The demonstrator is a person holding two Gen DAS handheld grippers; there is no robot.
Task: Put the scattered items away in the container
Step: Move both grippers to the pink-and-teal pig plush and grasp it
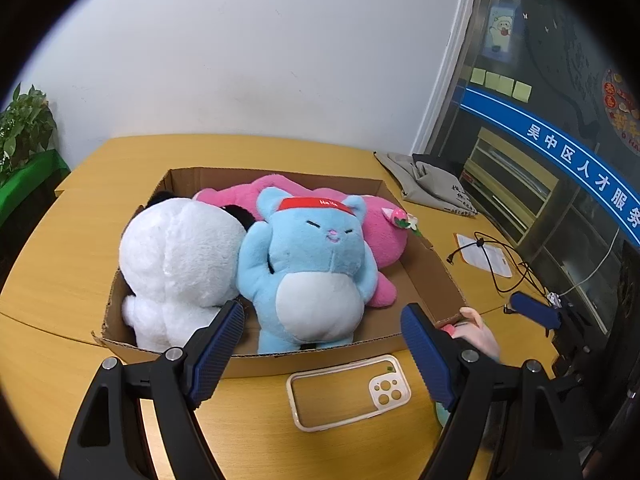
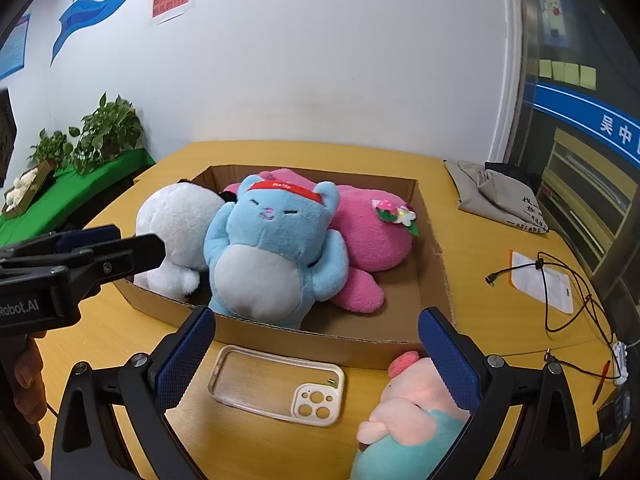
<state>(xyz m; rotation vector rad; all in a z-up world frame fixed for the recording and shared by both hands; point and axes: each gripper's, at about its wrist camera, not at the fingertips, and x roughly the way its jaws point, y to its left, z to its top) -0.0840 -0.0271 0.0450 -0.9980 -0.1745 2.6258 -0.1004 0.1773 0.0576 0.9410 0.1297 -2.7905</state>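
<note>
**Inspector:** Writing first. Blue plush (image 2: pixel 264 248) wears a red headband with small white lettering, too blurred to read. "Robot.AI" shows on the left gripper (image 2: pixel 116 250) body in the right wrist view. Blue window band (image 1: pixel 580 160) reads "吴中区人才服务", cut off at the edge.

**Clerk:** Surface and room?

**Inspector:** Yellow wood-grain bench (image 1: pixel 80 240) against a white wall (image 1: pixel 240 40). Potted plants (image 2: pixel 104 132) stand on a green-covered ledge at left. Cardboard box (image 2: pixel 432 264) holds the blue, white (image 2: pixel 176 220) and pink (image 2: pixel 372 232) plush. Clear phone case (image 2: pixel 276 384) lies on the bench just before the box; a pink-and-teal plush (image 2: pixel 408 408) lies beside it, outside the box.

**Clerk:** Jaws?

**Inspector:** Left jaws spread, empty. Right gripper (image 2: pixel 316 356) jaws spread, empty; its right finger hides part of the pink-and-teal plush, contact uncertain.
</note>
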